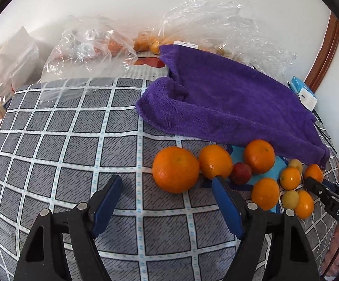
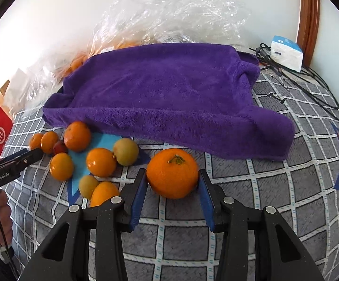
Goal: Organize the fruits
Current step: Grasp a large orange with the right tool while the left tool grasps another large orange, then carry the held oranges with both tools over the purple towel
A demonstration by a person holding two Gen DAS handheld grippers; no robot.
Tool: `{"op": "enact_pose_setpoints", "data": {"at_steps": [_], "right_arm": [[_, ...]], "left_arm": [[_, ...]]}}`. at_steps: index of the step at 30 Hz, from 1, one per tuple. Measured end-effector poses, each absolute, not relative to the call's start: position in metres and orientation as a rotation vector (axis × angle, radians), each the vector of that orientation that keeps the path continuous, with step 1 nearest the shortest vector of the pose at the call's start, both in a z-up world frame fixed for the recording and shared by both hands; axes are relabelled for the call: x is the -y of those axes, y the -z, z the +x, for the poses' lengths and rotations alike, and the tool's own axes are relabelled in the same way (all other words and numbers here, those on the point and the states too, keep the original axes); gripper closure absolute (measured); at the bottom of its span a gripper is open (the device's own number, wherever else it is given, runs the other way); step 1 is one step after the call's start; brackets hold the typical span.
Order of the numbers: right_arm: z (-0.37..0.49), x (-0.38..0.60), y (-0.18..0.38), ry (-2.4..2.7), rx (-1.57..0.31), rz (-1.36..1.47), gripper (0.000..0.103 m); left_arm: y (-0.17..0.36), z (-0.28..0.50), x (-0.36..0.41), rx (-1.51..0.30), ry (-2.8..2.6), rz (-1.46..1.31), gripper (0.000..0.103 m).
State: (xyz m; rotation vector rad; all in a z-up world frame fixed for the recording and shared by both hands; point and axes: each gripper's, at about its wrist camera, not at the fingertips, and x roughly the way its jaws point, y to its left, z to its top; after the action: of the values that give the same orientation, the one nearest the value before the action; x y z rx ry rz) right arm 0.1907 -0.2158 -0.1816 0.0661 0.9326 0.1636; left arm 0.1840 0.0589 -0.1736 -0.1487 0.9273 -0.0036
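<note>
Pinching one round stemmed orange (image 2: 172, 173) in your right gripper (image 2: 172, 182), left gripper (image 1: 167, 183) spread empty; the loose fruit beside both remains unsorted.

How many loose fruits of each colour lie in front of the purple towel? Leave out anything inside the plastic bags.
orange fruits: 7
yellow-green fruits: 2
red fruit: 1
Total: 10
</note>
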Motion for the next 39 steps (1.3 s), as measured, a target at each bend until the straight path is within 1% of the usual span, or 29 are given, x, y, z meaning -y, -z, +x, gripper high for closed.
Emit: {"op": "enact_pose_setpoints", "data": {"at_steps": [3,5,6,12,23,39], "right_arm": [[0.192,0.215,0.183,-0.164,-0.929,0.069,0.060],[0.191,0.213,0.182,-0.164,-0.924,0.060,0.061],[0.191,0.212,0.182,-0.167,-0.926,0.056,0.061],[0.186,0.211,0.179,-0.160,-0.926,0.050,0.061],[0.172,0.213,0.163,-0.139,-0.897,0.071,0.061],[0.146,0.216,0.125,-0.134,-0.820,0.068,0.061]], "left_arm": [[0.172,0.188,-0.052,-0.918,0.012,-0.121,0.042],[0.172,0.190,-0.048,-0.914,0.023,-0.100,0.064],[0.173,0.191,-0.047,-0.917,0.026,-0.094,0.066],[0.170,0.185,-0.056,-0.926,0.051,-0.144,0.066],[0.157,0.155,-0.068,-0.913,0.028,-0.153,0.066],[0.120,0.123,-0.062,-0.860,0.019,-0.170,0.067]]}}
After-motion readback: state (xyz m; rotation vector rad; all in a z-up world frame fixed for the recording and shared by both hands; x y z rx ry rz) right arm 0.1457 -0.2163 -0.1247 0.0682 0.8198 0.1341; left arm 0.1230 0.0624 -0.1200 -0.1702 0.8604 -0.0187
